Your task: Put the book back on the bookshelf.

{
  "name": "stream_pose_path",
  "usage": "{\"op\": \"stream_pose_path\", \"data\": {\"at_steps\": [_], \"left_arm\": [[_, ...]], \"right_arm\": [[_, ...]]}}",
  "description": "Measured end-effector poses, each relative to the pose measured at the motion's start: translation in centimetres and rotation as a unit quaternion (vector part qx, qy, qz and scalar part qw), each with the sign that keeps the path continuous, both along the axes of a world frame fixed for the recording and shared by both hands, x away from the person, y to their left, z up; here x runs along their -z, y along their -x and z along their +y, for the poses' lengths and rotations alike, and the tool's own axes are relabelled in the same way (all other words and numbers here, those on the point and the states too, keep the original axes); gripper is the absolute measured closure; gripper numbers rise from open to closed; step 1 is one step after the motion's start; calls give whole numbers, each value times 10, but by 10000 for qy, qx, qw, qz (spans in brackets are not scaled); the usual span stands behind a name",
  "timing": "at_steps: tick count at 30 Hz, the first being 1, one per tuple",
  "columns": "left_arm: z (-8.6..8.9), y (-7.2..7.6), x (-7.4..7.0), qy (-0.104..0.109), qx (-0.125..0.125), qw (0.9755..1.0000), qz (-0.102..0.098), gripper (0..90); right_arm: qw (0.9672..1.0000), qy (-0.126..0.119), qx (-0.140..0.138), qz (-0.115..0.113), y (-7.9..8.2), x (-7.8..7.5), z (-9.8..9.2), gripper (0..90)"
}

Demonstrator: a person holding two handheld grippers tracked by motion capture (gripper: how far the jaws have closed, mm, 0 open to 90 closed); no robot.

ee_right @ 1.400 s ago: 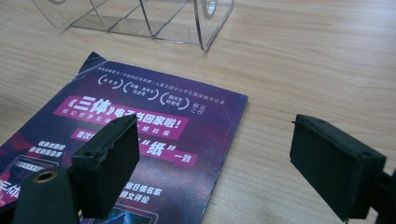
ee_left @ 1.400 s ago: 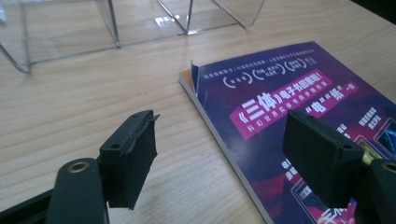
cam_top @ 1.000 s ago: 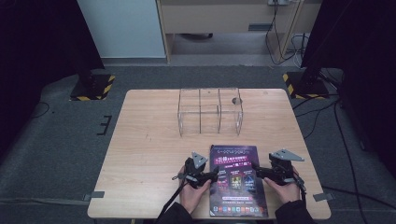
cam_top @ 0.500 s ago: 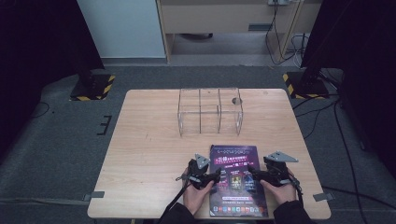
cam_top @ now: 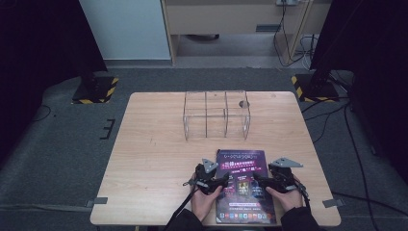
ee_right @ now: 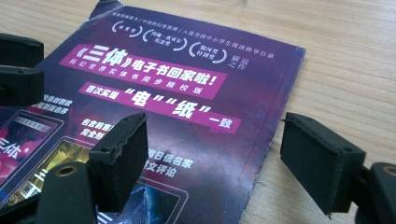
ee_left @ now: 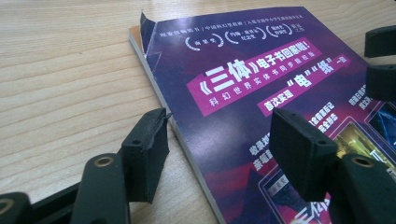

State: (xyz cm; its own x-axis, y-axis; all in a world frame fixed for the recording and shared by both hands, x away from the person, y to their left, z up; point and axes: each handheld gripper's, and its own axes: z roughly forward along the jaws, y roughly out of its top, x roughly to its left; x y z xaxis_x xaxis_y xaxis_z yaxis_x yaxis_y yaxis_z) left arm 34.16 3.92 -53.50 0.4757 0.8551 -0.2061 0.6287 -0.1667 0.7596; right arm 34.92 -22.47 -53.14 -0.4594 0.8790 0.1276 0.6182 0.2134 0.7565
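magazine (cam_top: pixel 244 185): 1 | clear rack (cam_top: pixel 216 114): 1 | tongs: 2 | table (cam_top: pixel 154 144): 1

A thin softcover booklet (cam_top: pixel 244 185) is laid flat on the wooden bench (cam_top: pixel 154 159), near its front edge and right of the middle, with its spine on the left side as seen in the high view. Its closed cover is printed in dark purple, with white Chinese lettering on magenta bands and small pictures below. The far left corner (ee_left: pixel 148 21) of the cover is curled up and worn.
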Motion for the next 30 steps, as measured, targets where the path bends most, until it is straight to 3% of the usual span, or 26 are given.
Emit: {"op": "stream_pose_path", "data": {"at_steps": [8, 13, 30], "left_arm": [[-4, -1, 0, -10, -44, 10000, 3, 360], [-6, -2, 0, 67, -125, 9999, 28, 347], [-13, -5, 0, -86, -224, 9997, -7, 305]], "right_arm": [[9999, 61, -73, 120, 0, 3, 2, 242], [9999, 51, -75, 114, 0, 3, 3, 245], [10000, -6, 19, -8, 2, 5, 3, 257]]}}
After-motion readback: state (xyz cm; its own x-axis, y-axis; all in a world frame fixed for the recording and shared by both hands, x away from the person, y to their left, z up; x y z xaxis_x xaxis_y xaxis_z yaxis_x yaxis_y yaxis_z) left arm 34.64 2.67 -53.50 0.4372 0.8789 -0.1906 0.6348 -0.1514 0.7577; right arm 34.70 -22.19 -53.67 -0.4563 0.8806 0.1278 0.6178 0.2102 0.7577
